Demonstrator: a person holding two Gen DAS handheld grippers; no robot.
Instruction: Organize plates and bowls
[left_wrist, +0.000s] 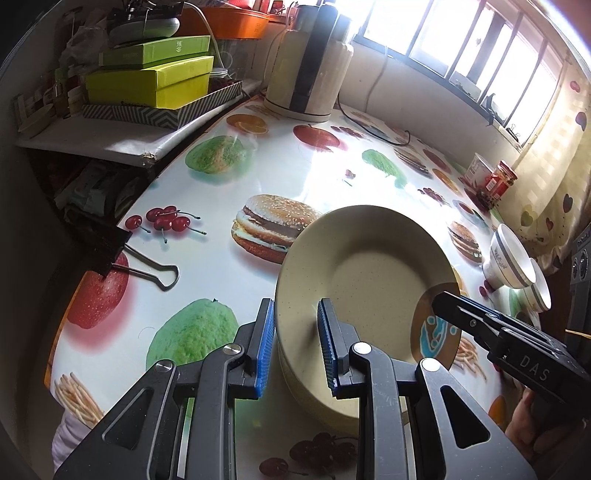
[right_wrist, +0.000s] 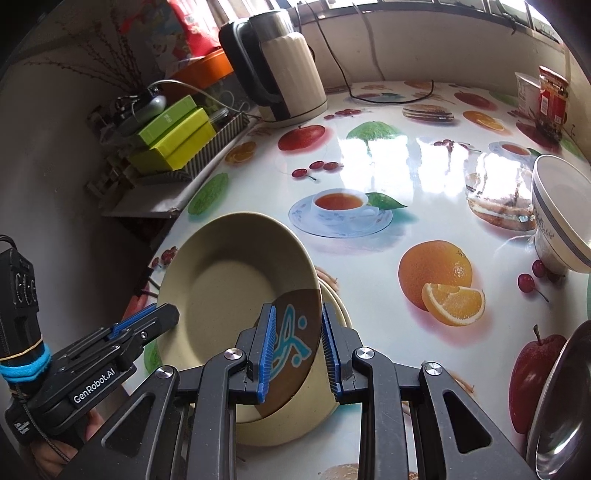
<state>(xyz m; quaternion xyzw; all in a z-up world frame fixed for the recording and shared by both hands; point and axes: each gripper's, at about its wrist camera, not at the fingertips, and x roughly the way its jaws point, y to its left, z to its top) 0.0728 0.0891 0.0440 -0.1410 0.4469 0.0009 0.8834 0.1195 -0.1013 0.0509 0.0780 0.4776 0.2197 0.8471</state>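
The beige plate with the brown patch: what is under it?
Under the beige plate lies another cream plate; only its rim shows. Whether more plates lie below is hidden. Both grippers straddle the top plate's edge.

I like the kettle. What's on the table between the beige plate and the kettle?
Nothing real: in the right wrist view, only bare tablecloth with printed cherries and an apple lies between the beige plate and the kettle.
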